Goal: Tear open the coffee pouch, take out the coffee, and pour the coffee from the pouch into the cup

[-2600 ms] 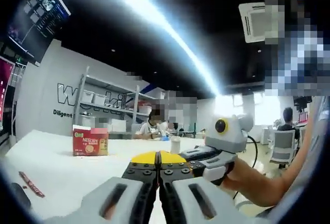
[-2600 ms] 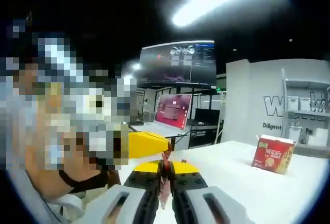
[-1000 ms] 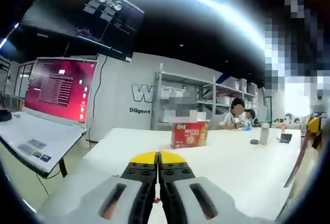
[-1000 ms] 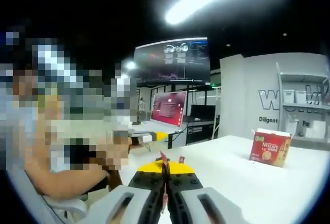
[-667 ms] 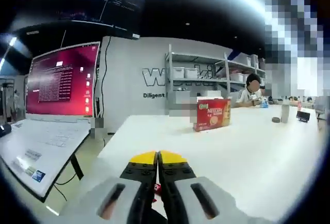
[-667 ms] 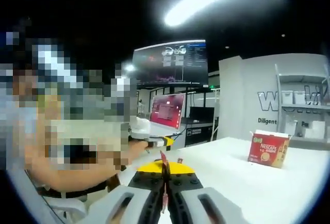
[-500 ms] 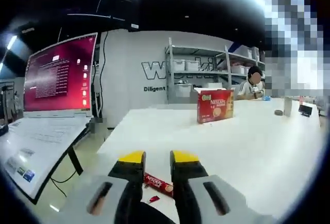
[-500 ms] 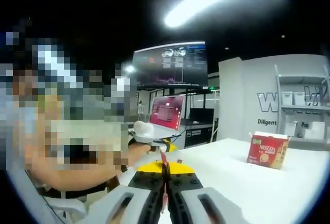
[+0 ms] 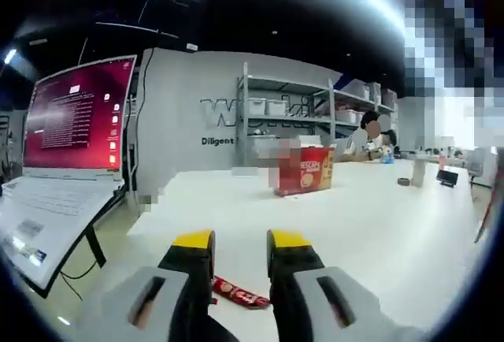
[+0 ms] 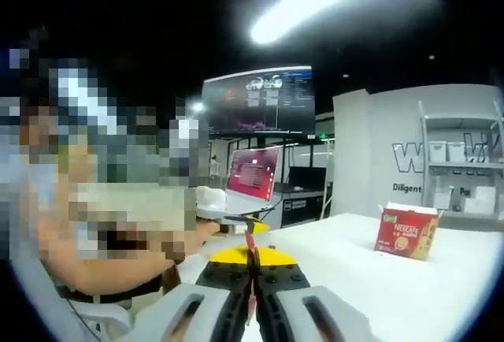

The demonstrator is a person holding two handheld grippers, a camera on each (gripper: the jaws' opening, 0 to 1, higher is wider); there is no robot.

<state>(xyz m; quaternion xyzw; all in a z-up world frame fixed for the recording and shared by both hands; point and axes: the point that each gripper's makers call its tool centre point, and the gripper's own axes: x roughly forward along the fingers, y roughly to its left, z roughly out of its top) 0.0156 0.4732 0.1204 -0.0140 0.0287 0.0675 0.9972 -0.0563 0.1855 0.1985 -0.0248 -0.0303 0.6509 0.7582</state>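
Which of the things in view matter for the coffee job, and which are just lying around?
For the job:
red sachet piece on the table, between the open left gripper
red sachet pinched in the right gripper
white cup

Lying about:
red coffee box
laptop
shelving

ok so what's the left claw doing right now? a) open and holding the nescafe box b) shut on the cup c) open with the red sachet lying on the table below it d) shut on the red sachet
c: the left claw stands with its yellow-tipped jaws apart, and the red sachet lies flat on the white table beneath the gap, with nothing held between them.
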